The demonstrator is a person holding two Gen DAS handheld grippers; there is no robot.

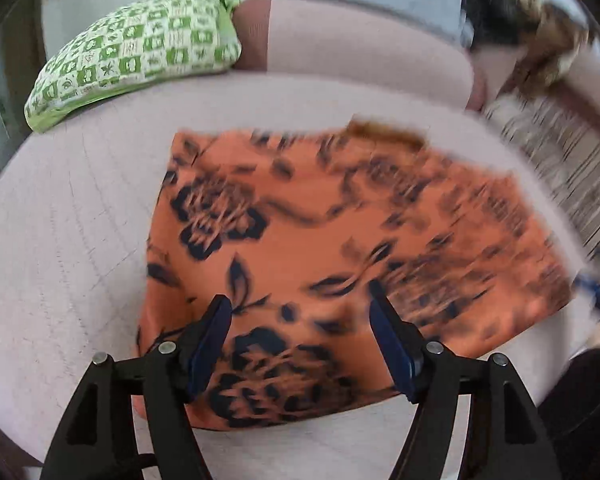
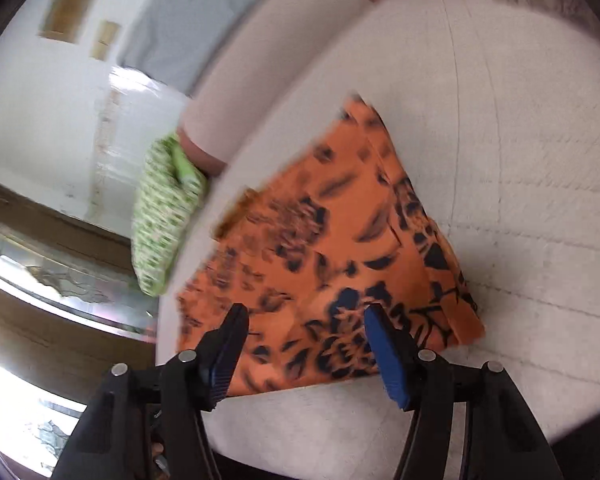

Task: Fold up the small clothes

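Note:
An orange garment with a dark floral print (image 1: 320,248) lies folded flat as a rough rectangle on a pale pink quilted surface (image 1: 72,220). My left gripper (image 1: 300,304) hovers over its near edge, jaws wide open, holding nothing. In the right wrist view the same garment (image 2: 332,240) lies ahead. My right gripper (image 2: 306,316) is over the garment's near edge, jaws wide open and empty. Both views are motion-blurred.
A green-and-white patterned pillow (image 1: 140,48) lies at the far left of the surface, also seen in the right wrist view (image 2: 164,216). A pale cushion or backrest (image 1: 360,48) runs behind the garment. A striped fabric (image 1: 560,152) lies at the right.

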